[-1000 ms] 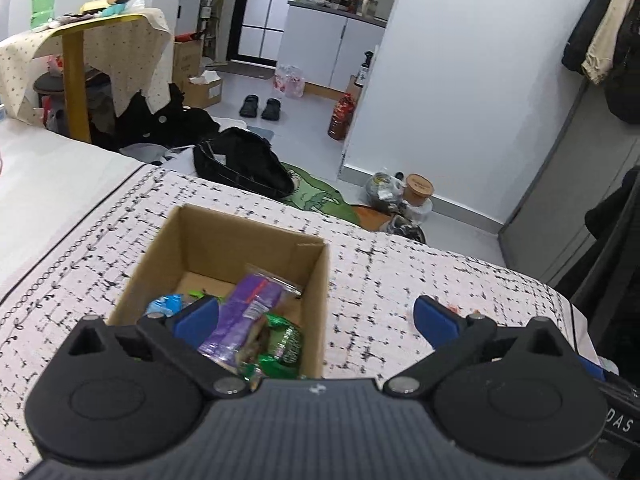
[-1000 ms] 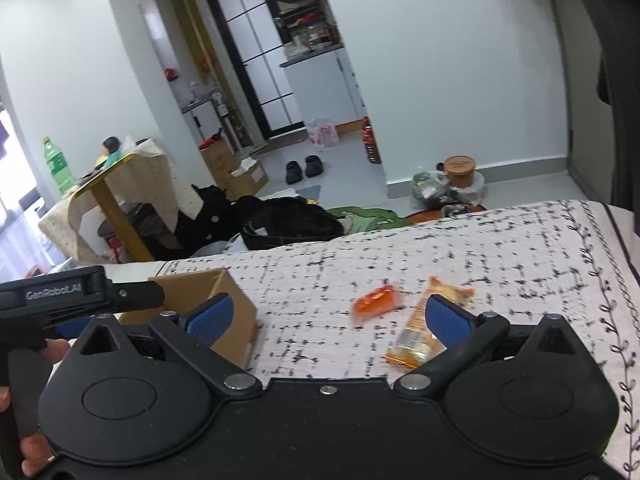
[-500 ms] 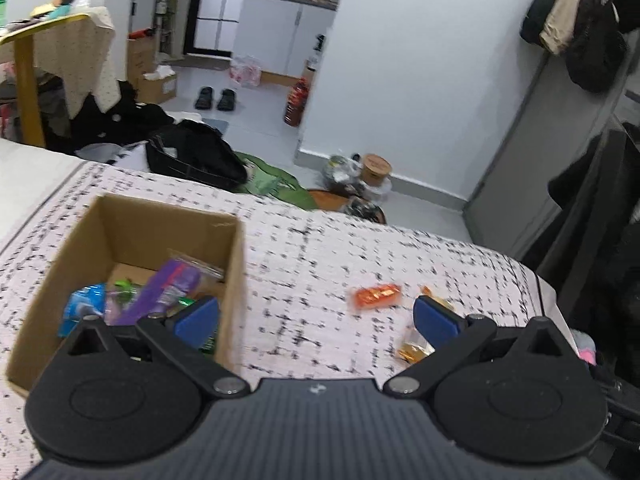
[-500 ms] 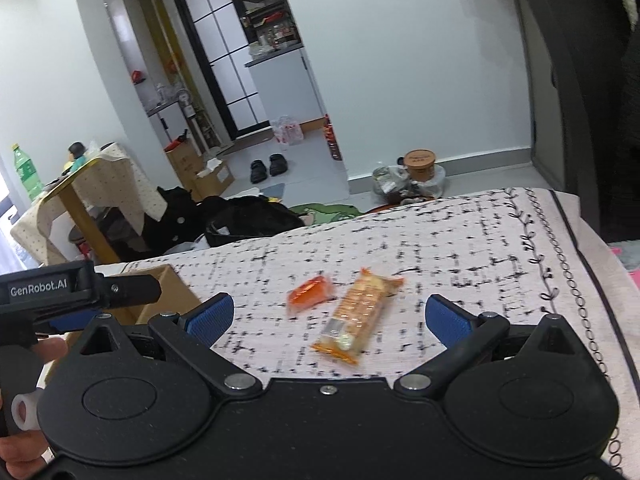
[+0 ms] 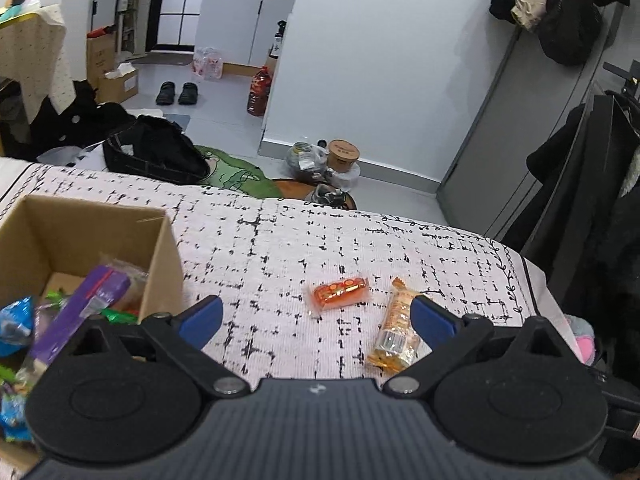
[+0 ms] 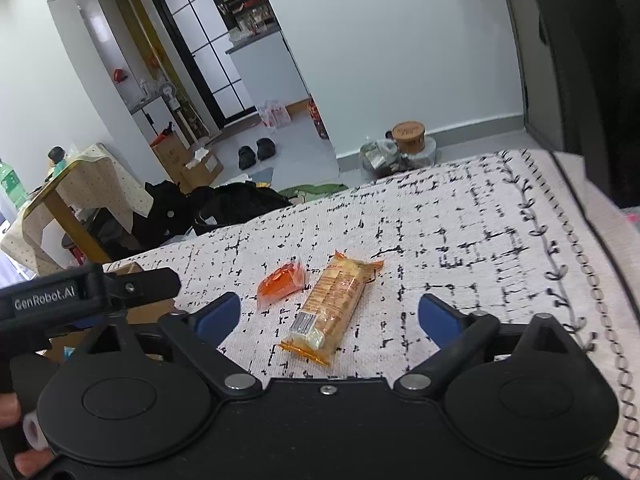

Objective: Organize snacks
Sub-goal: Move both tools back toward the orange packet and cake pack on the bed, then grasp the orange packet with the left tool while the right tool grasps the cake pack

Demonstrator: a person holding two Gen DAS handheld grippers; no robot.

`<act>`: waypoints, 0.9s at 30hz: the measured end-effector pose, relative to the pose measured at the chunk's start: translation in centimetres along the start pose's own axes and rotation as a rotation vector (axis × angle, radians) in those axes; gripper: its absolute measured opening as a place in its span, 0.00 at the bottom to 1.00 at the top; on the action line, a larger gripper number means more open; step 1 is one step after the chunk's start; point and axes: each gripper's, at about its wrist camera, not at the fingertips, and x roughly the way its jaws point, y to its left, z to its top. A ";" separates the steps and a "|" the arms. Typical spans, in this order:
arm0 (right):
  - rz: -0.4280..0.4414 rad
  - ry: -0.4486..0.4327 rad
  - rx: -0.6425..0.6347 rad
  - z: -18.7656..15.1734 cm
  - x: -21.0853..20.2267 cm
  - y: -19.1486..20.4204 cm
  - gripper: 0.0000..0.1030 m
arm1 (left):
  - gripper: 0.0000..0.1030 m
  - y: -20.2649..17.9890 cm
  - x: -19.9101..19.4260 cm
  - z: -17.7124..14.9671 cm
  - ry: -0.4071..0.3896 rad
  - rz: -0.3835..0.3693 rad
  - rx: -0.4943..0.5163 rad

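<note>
A small orange packet (image 5: 340,290) and a long orange biscuit pack (image 5: 396,332) lie side by side on the patterned cloth (image 5: 280,248). My left gripper (image 5: 316,318) hangs open just before them, with nothing between its fingers. The cardboard box (image 5: 160,248) at its left holds several snacks, among them a purple pack (image 5: 80,304). In the right wrist view my right gripper (image 6: 330,315) hovers low over the biscuit pack (image 6: 332,308). Its jaws are closing with the pack between them, and the pads do not touch it. The orange packet (image 6: 282,282) lies just left of the pack.
The left tool's body (image 6: 80,296) and a hand (image 6: 16,404) sit at the left of the right wrist view, over the box corner (image 6: 124,270). The cloth's edge (image 6: 576,248) runs close on the right. Beyond the far edge are a black bag (image 5: 156,156) and dark coats (image 5: 592,220).
The left gripper has swung right, from over the box to the two packets. The right gripper has come down closer to the biscuit pack, and its fingers stand slightly narrower.
</note>
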 end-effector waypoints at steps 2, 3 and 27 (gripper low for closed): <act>-0.001 0.024 0.009 0.1 1.2 0.0 0.85 | 0.92 -0.1 1.2 0.1 0.002 -0.005 0.021; 0.004 0.031 0.014 0.1 1.6 0.0 0.84 | 0.89 0.0 1.7 0.2 0.008 -0.007 0.027; -0.169 0.083 -0.069 -0.8 6.3 0.6 0.33 | 0.57 -2.0 9.3 1.0 0.085 -0.044 0.114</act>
